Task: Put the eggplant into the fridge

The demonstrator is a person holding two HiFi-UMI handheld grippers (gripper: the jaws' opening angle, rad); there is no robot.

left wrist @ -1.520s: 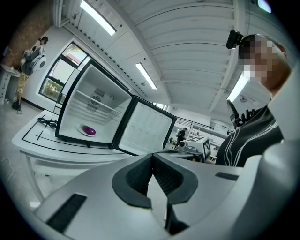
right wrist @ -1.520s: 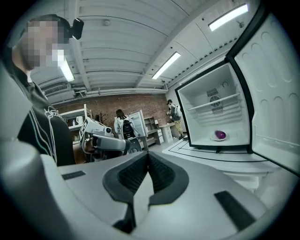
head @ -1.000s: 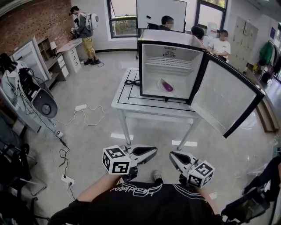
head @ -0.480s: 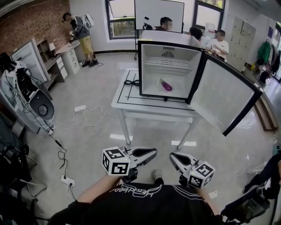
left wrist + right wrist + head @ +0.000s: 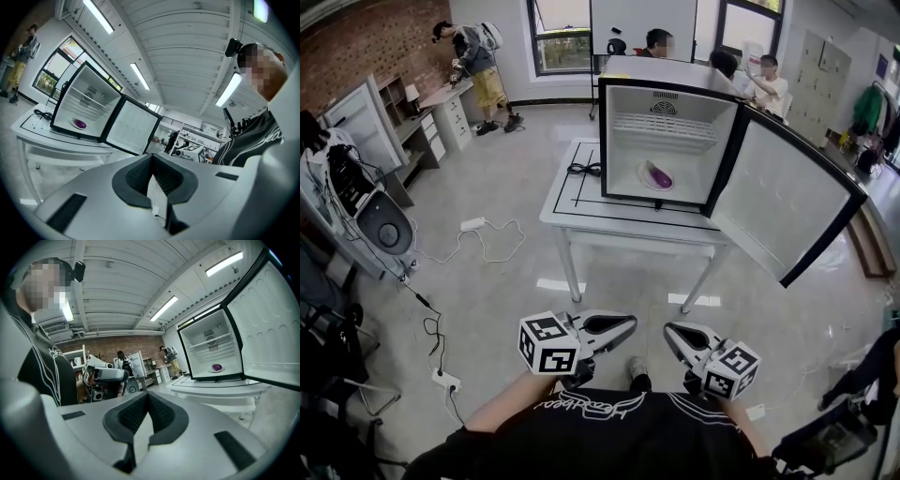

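While far beyond your fingers, eggplant (image 5: pixel 659 175): likely slippery, light; hold mid-body.
left gripper (image 5: pixel 628 322), right gripper (image 5: pixel 671 332): closed, empty.

Grey plastic left gripper (image 5: pixel 153 163): black ribbed pads closed together, nothing between them. Beyond it, a black-framed white mini fridge (image 5: pixel 88 101) stands on a white table (image 5: pixel 33 130), door open. A small purple eggplant (image 5: pixel 80 123) lies inside the fridge, apparently on a pale plate. A black coiled cable (image 5: pixel 43 114) lies left of the fridge.

Bright workshop, glossy grey tiled floor (image 5: pixel 497 281).
Red brick wall (image 5: pixel 366 42) at left, dark-framed windows (image 5: pixel 562 47) behind, white strip lights (image 5: pixel 140 77) overhead.
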